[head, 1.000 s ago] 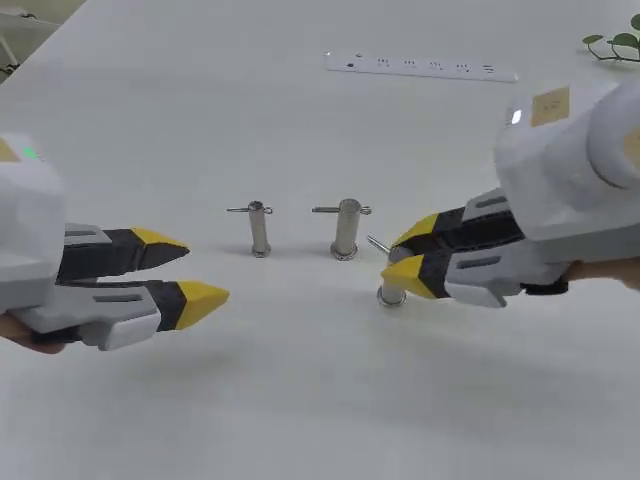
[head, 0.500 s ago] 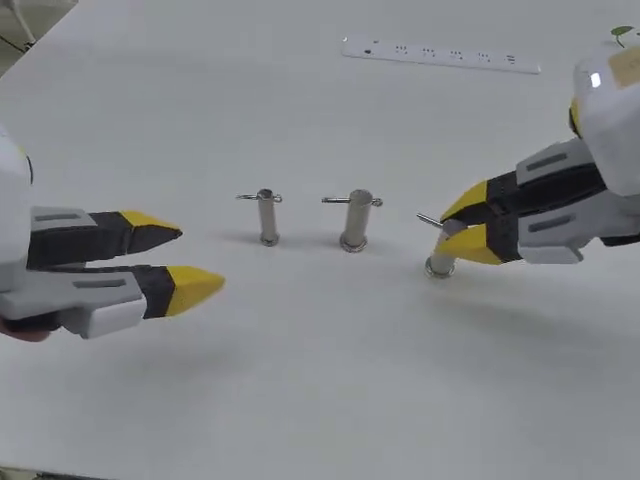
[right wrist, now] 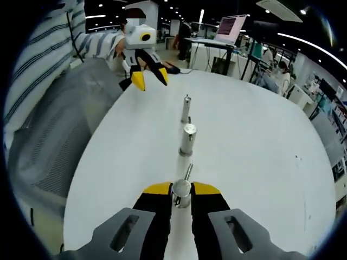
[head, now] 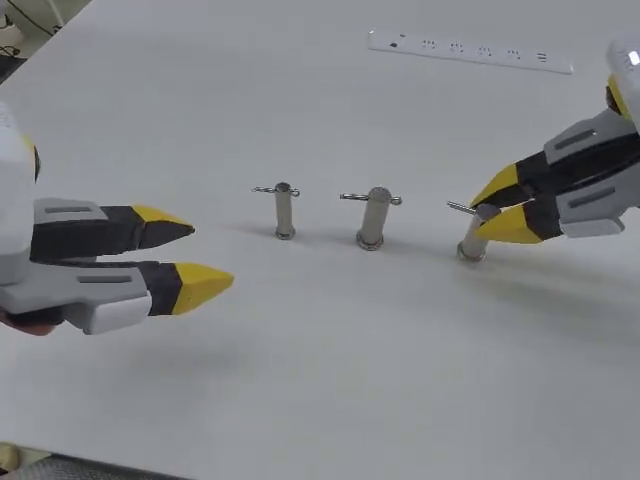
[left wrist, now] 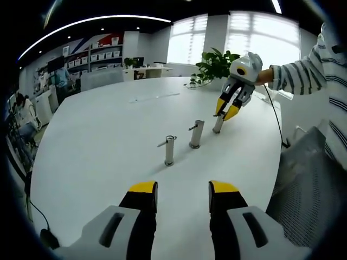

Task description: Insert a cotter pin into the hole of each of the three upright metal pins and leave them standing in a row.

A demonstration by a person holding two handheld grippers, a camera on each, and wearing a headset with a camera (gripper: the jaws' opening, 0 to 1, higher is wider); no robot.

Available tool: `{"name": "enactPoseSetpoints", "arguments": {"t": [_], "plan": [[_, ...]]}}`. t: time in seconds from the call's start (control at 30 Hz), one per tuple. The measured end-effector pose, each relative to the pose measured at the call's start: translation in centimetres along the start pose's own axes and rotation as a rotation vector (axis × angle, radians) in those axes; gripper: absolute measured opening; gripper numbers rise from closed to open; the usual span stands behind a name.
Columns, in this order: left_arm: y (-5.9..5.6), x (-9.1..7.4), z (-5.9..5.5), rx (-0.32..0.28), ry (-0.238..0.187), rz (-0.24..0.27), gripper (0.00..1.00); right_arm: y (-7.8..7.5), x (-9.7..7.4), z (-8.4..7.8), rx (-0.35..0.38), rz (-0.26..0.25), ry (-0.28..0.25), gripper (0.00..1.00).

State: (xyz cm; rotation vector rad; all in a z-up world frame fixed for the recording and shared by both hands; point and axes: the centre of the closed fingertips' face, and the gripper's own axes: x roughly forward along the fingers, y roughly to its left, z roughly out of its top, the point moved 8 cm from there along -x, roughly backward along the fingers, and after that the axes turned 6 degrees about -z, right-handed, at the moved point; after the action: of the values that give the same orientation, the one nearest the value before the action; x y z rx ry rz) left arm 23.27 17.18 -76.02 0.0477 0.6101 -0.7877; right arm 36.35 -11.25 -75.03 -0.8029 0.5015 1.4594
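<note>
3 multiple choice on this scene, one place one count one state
1. The power strip lies: A) beyond the metal pins B) between the grippers C) under the left gripper
2. Metal pins standing on the table: A) two B) three C) five
3. The right gripper is: A) wide open B) closed around the rightmost pin C) holding the power strip
1 A, far across the table; 2 B, three in a row; 3 B, yellow tips flank its top.
</note>
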Motion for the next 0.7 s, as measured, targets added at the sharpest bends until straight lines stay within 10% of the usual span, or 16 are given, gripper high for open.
{"name": "enactPoseSetpoints", "arguments": {"t": [0.7], "plan": [[0.9,-0.4,-0.3,-0.018,-0.007,0.019,0.37,-0.7,0.5,-0.2,-0.141,0.133,0.013,0.13]]}}
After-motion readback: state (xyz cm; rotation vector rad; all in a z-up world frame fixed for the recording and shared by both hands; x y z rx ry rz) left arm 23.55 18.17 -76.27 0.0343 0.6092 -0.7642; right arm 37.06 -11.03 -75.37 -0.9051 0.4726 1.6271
